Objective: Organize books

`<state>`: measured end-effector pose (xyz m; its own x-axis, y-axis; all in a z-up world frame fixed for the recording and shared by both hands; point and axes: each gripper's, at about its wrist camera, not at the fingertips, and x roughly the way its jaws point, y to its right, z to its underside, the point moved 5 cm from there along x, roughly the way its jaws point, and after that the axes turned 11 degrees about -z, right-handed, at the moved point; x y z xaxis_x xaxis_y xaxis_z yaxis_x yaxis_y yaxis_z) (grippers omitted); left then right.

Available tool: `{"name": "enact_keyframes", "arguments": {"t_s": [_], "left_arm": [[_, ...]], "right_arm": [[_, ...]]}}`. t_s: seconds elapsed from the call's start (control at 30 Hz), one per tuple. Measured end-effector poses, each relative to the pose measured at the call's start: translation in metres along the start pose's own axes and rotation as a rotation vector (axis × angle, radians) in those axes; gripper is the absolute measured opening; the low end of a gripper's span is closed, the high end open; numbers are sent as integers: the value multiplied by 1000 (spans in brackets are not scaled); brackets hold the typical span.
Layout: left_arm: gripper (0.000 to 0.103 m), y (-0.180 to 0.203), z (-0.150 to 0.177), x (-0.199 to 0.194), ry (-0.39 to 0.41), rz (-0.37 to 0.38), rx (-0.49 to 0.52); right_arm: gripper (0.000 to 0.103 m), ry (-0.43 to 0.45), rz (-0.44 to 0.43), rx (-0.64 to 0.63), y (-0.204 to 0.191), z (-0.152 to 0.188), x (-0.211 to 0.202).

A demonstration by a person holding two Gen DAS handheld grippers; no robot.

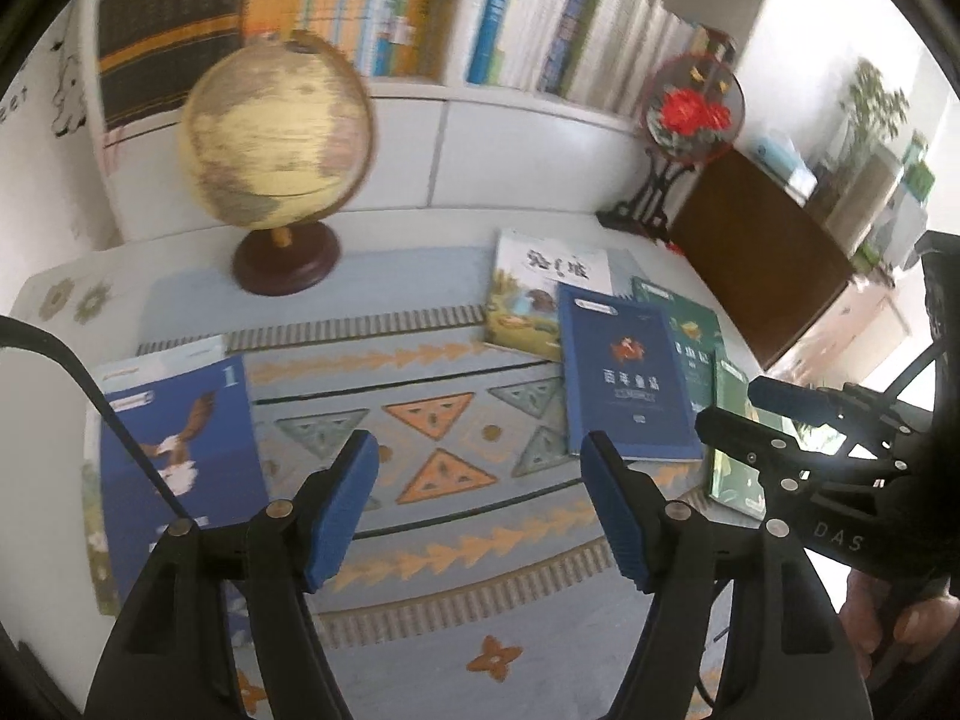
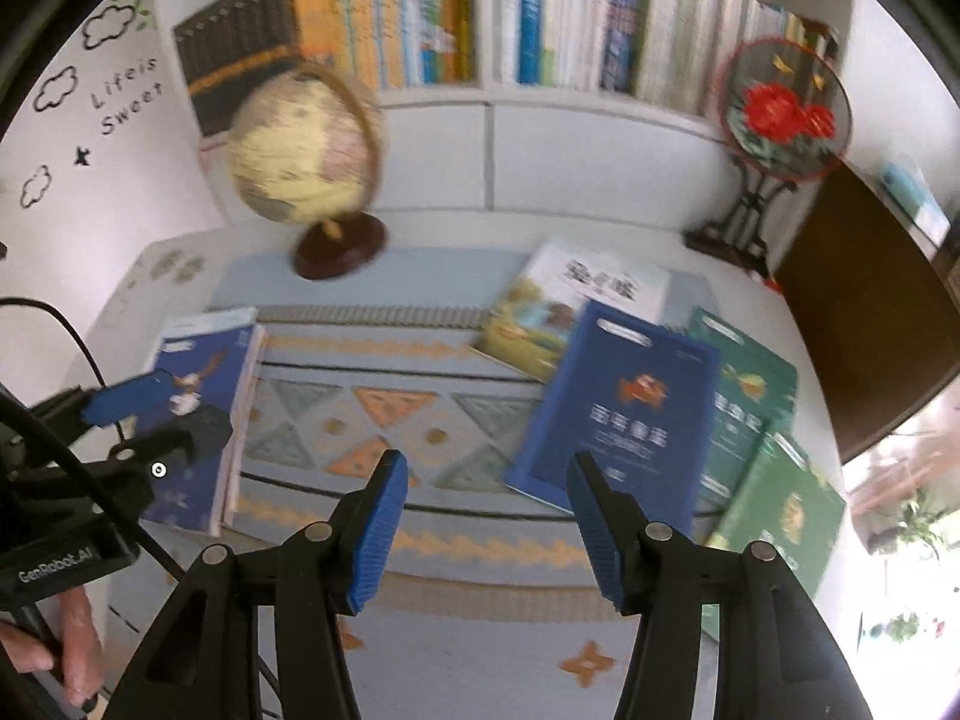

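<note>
Across the patterned mat [image 1: 456, 618], five loose books lay: one eagle book [image 1: 180, 438] lower left, four overlapping right around a blue book [image 1: 627, 372]. Left gripper [image 1: 480, 462] and right gripper [image 2: 486, 483] gaped, holding nothing.

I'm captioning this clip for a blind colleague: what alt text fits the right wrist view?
The right tool hangs open and empty above a patterned mat, pointing towards a dark blue book that overlaps green books at right. A stack topped by a blue eagle book lies at left, with a globe and bookshelf behind.
</note>
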<state>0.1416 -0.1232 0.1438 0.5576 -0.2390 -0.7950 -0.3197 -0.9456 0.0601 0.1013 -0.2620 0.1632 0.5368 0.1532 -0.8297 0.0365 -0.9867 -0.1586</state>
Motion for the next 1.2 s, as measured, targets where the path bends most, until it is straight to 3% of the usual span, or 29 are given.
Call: {"name": "enact_keyframes", "arguments": {"t_s": [0.1, 0.23, 0.3, 0.33, 0.37, 0.43, 0.53, 0.63, 0.83, 0.93, 1.07, 1.1, 1.13, 1.2], "left_arm": [[79, 24, -4, 8, -11, -4, 11], [82, 52, -10, 14, -7, -33, 27], [84, 69, -13, 20, -6, -77, 56], [87, 75, -14, 24, -9, -113, 73], [94, 81, -13, 31, -21, -173, 104], [94, 95, -9, 52, -65, -277, 191], [94, 119, 2, 76, -128, -316, 285], [94, 150, 9, 86, -142, -251, 317], [94, 220, 26, 114, -202, -41, 352], [93, 247, 29, 124, -258, 47, 366], [92, 276, 32, 131, -275, 114, 398], [89, 283, 34, 131, -280, 138, 403], [87, 289, 37, 132, -290, 171, 405], [73, 295, 42, 134, -321, 217, 401]], "right_arm": [[54, -12, 15, 24, 28, 7, -5], [54, -34, 37, 60, 70, 16, -10], [60, -50, 57, 77, 89, 22, -10], [69, -59, 73, 87, 102, 27, -10], [74, -67, 88, 99, 114, 32, -9], [74, -85, 114, 141, 141, 44, -8], [74, -139, 147, 217, 185, 66, -1], [74, -174, 186, 258, 220, 87, 4], [74, -207, 217, 383, 290, 136, -3], [72, -254, 298, 361, 310, 152, -7], [70, -255, 277, 358, 320, 161, -9], [68, -259, 274, 364, 321, 163, -8], [60, -266, 268, 373, 324, 165, -5], [53, -283, 240, 396, 328, 170, 0]]}}
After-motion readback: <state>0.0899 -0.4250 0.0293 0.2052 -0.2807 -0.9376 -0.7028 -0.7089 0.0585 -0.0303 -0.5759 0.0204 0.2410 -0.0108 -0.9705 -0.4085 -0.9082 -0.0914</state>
